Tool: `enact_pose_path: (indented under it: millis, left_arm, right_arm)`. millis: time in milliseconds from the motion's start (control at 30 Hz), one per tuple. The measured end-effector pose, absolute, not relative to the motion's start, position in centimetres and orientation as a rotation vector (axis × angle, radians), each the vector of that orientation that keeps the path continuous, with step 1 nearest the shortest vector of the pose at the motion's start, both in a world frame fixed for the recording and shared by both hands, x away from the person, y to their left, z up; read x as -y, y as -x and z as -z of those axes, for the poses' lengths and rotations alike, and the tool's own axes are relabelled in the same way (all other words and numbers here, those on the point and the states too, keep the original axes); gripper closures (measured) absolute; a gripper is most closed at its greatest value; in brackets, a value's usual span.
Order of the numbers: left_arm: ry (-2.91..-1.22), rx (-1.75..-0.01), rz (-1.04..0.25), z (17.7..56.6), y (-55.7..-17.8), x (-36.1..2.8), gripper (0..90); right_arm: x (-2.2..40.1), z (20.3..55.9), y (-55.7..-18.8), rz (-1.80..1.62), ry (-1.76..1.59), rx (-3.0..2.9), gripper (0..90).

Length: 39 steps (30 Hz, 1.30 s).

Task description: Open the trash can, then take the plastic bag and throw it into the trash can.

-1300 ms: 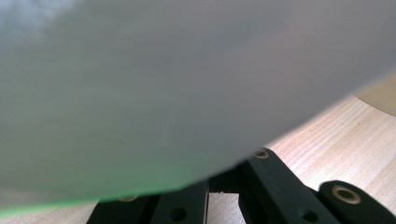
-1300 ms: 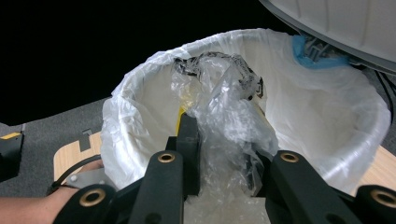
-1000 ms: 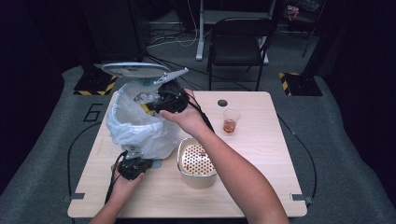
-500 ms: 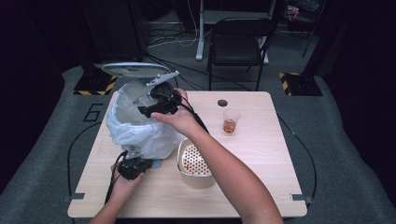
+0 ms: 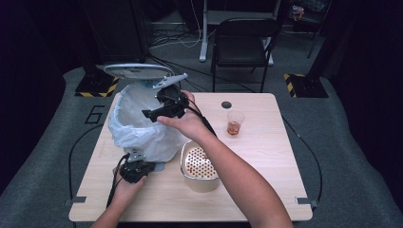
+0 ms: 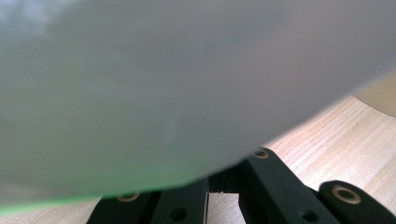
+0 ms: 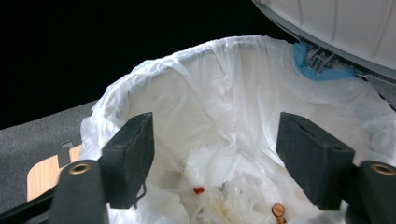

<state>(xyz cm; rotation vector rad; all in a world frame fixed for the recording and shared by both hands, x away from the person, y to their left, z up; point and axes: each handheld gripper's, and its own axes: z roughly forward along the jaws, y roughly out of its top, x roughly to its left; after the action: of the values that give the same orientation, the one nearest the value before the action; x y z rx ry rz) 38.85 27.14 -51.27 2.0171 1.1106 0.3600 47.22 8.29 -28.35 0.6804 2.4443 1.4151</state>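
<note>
Right gripper jaws just opened, empty, above bin bag; scraps dropped below; left gripper shut at pedal.

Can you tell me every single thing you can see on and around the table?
table: one, light wood, centre of the high view.
bin bag: one, white, lining a bin at the table's left, scraps at its bottom.
bin lid: one, grey, raised behind the bag.
perforated container: one, beige, holes on top, front middle of the table.
plastic cup: one, clear, reddish liquid inside, right of centre.
small round thing: one, dark, near the far edge.
chair: one, black, behind the table.
left gripper: one, black, shut, low against the bag's near side.
right gripper: one, black, jaws open and just widened, nothing between them, above the bag's mouth.
</note>
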Motion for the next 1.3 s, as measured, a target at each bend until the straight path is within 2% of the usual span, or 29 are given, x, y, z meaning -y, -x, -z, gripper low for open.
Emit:
enact_pose_path:
  millis: [300, 467, 733, 767, 1033, 1300]
  left_arm:
    - [-2.011, -1.119, -0.362, 51.3, -38.8, -27.1, 90.0]
    - [-2.016, -1.115, -0.366, 51.3, -38.8, -27.2, 90.0]
    - [-2.019, -1.127, -0.364, 51.3, -38.7, -27.1, 90.0]
    - [-1.998, -1.134, -0.33, 51.3, -38.6, -27.0, 90.0]
    - [-2.005, -1.154, -0.347, 51.3, -38.6, -27.0, 90.0]
    - [-1.999, -1.143, -0.332, 51.3, -38.6, -27.0, 90.0]
  right_arm:
    - [-6.0, 27.5, -45.9, -1.43, -0.656, -2.419, 29.1]
    - [-4.2, 27.3, -45.3, -1.43, -0.656, -2.409, 36.5]
    - [-1.0, 27.6, -44.7, -1.408, -0.683, -2.368, 41.0]
    - [-0.5, 27.7, -44.7, -1.406, -0.68, -2.362, 41.2]
    - [2.1, 29.7, -45.0, -1.325, -0.736, -2.364, 43.5]
    - [4.7, 33.2, -45.1, -1.246, -0.807, -2.379, 52.0]
